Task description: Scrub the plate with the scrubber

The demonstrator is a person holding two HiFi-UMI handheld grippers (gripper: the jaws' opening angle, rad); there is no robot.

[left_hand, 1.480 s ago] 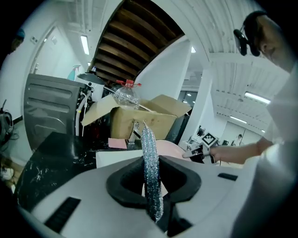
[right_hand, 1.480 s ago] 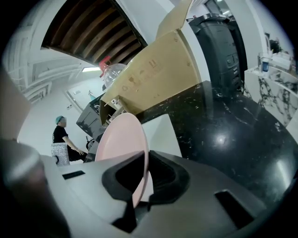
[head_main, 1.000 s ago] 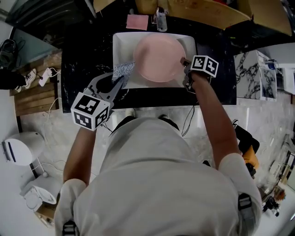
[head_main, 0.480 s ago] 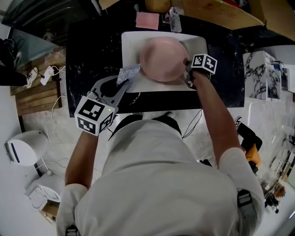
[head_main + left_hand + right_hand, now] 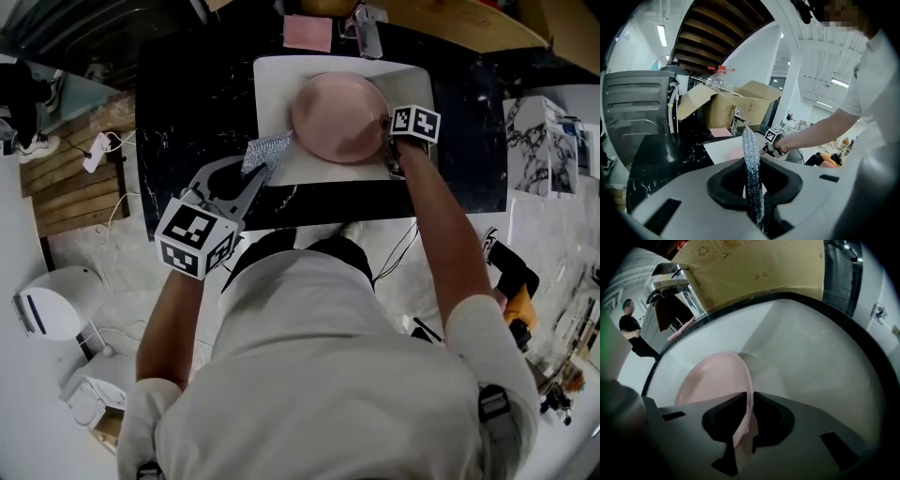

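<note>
Scrubber (image 5: 268,150) just beside plate (image 5: 337,117).
Left gripper (image 5: 253,171) pinches scrubber; right gripper (image 5: 386,131) clamps plate rim. Lay scrubber flat on face; brace rim.

Round pink plate (image 5: 339,117) in white sink (image 5: 277,84), silvery mesh scrubber (image 5: 266,150) just beside it.

Black counter (image 5: 187,103) left of the sink (image 5: 277,94) lies open; faucet (image 5: 367,33) and cardboard box (image 5: 469,19) crowd its far rim.
</note>
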